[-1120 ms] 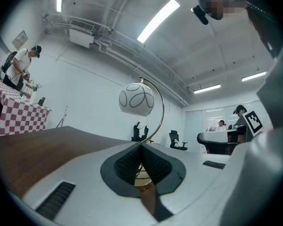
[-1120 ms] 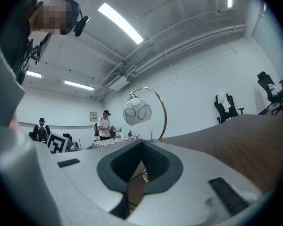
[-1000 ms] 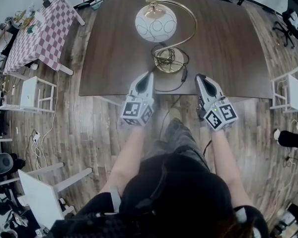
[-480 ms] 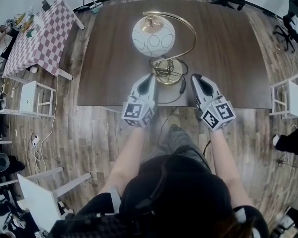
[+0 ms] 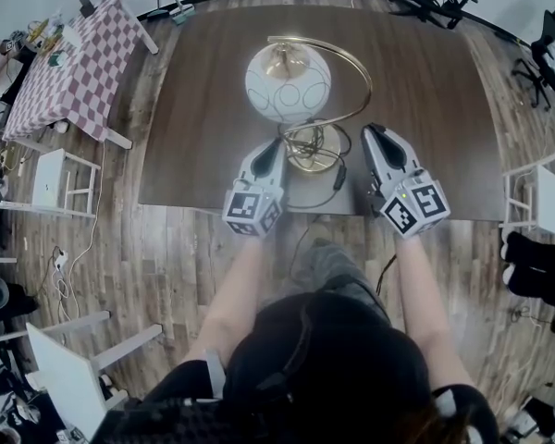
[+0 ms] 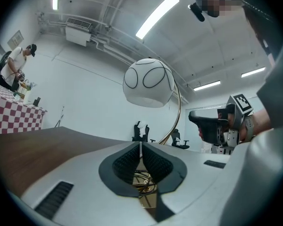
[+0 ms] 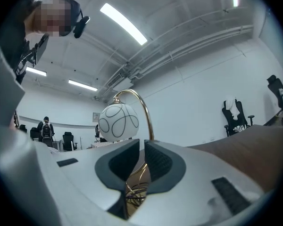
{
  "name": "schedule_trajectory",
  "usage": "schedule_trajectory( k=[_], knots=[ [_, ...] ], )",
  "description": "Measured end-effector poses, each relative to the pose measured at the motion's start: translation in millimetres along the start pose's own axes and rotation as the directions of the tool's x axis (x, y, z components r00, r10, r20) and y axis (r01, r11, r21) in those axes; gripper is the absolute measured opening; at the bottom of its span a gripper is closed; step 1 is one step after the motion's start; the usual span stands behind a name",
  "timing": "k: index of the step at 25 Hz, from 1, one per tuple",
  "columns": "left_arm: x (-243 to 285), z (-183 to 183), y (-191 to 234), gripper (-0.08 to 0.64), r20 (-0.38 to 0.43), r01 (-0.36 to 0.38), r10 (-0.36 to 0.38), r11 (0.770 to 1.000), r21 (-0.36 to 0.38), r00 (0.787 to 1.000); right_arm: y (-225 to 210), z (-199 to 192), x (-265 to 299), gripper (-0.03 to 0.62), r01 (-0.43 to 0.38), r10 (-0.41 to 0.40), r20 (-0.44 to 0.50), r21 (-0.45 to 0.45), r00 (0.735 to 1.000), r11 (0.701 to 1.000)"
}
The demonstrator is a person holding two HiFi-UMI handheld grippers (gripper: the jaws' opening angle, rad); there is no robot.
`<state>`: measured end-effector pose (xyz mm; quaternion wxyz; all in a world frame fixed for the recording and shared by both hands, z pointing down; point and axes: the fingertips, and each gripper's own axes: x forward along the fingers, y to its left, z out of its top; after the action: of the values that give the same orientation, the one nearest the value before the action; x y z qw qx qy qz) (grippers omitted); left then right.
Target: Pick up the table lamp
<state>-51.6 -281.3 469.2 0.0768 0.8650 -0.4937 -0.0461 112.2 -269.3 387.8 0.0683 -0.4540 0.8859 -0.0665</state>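
Now we have closed in on the lamp (image 5: 288, 83), upright on the table (image 5: 425, 91), our left gripper (image 5: 275, 142) and right gripper (image 5: 375, 130) flanking its base (image 5: 311, 146), left jaws together, right barely parted, both empty, so a grasp seems near.

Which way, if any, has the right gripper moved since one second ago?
Yes. In the head view, the right gripper has gone forward over the table: its tip was short of the lamp base, and now it is beside that base.
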Motion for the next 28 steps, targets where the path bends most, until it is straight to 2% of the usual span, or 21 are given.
schedule_trajectory(
  k=[8,10,14,20,28],
  knots=[
    [15.7,-17.3,1.4,0.077,-0.015,0.003,-0.003,1.0,0.004,1.0,-9.4,1.8,17.9,0.038,-0.005,0.005,-0.005,-0.013,1.0,1.0],
    [18.0,-23.0,5.2,0.091,-0.029,0.0,0.0,1.0,0.007,1.0,-9.4,3.8,21.2,0.083,-0.012,0.011,-0.002,-0.011,1.0,1.0],
    [26.8,-34.0,9.5,0.123,-0.068,-0.008,0.009,1.0,0.019,0.998,-13.7,7.6,24.9,0.084,-0.01,0.01,-0.006,-0.015,1.0,1.0],
    [36.4,-45.7,15.3,0.13,-0.1,-0.013,0.015,1.0,0.024,0.995,-18.4,10.5,32.5,0.084,-0.005,0.005,-0.004,-0.016,1.0,1.0],
    [43.8,-50.4,19.9,0.144,-0.096,-0.011,0.01,1.0,-0.001,0.995,-20.3,13.8,38.5,0.085,-0.018,0.018,0.008,-0.009,1.0,1.0]
  ],
)
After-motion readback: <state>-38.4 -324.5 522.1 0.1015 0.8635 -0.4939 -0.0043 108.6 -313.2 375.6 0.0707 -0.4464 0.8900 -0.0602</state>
